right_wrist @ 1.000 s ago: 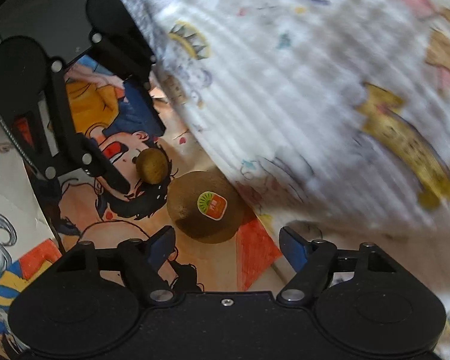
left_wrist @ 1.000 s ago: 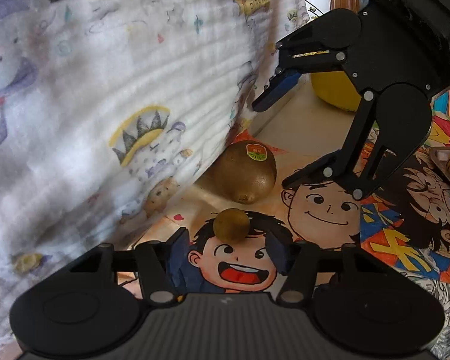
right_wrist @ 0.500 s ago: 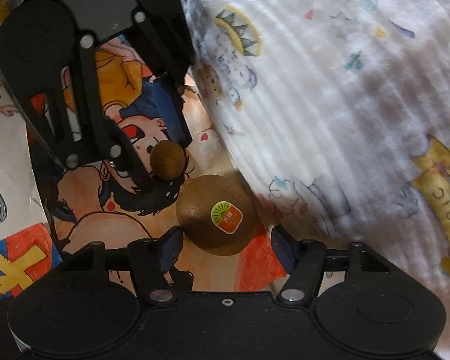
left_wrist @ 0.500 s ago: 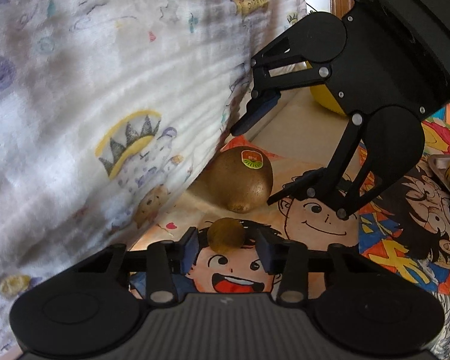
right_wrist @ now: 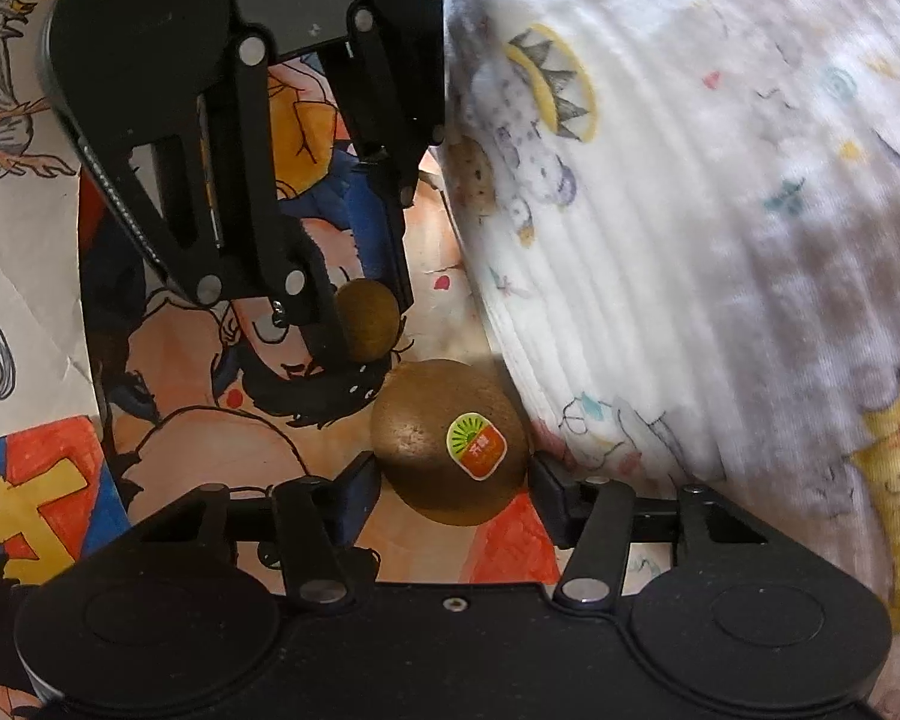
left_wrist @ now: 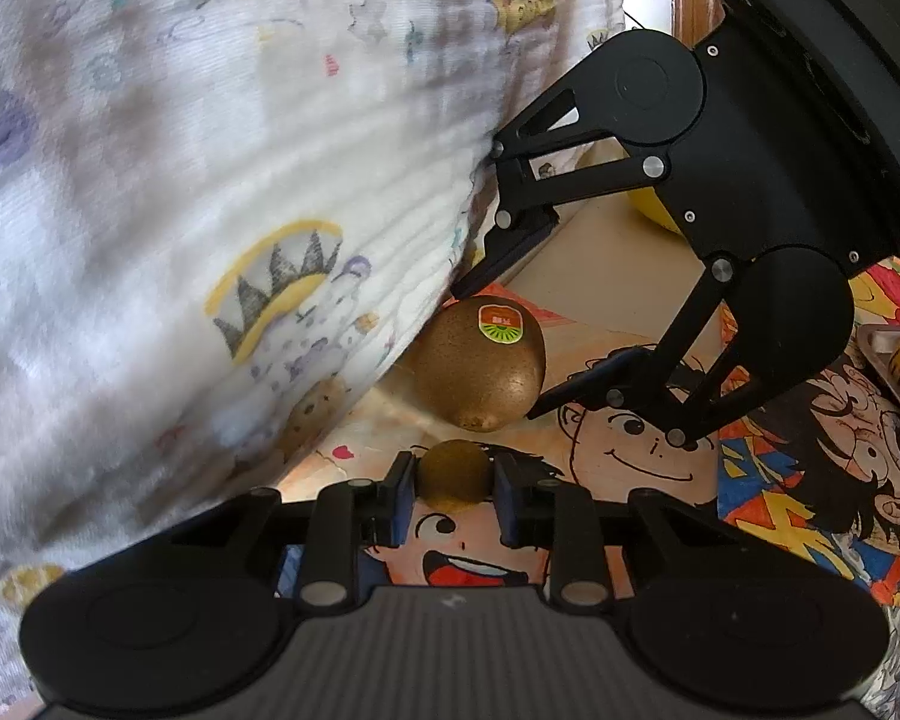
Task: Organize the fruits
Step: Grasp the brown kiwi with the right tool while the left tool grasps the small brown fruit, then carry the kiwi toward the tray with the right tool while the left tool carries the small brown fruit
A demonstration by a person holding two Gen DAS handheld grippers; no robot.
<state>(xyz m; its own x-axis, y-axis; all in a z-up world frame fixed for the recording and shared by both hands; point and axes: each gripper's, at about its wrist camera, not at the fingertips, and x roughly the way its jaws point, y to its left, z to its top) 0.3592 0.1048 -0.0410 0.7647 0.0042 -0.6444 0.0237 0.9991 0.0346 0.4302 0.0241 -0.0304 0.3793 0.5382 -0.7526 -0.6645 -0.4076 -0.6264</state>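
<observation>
Left wrist view showed the left gripper (left_wrist: 455, 498) clenched on a small fruit (left_wrist: 453, 473), round, brown and matte, pinched between blue pads just above a cartoon-print cloth (left_wrist: 630, 462); just beyond it lay the kiwi (left_wrist: 480, 375), egg-shaped, fuzzy bronze, with a glossy sticker, tucked against a soft, ribbed white blanket (left_wrist: 210, 180); right wrist view showed the right gripper (right_wrist: 455, 483) closing around the kiwi (right_wrist: 450, 441), the pads seemingly at its sides but not clearly pressing, since the near side was shadowed; to do this well, the jaws should probably meet the kiwi across its widest part, squarely and gently, as the skin looked thin and the flesh likely soft; the far finger should stay clear of the blanket (right_wrist: 690, 210) so no fabric gets caught; a metal tray edge (left_wrist: 888, 360) showed at far right, perhaps the destination.
</observation>
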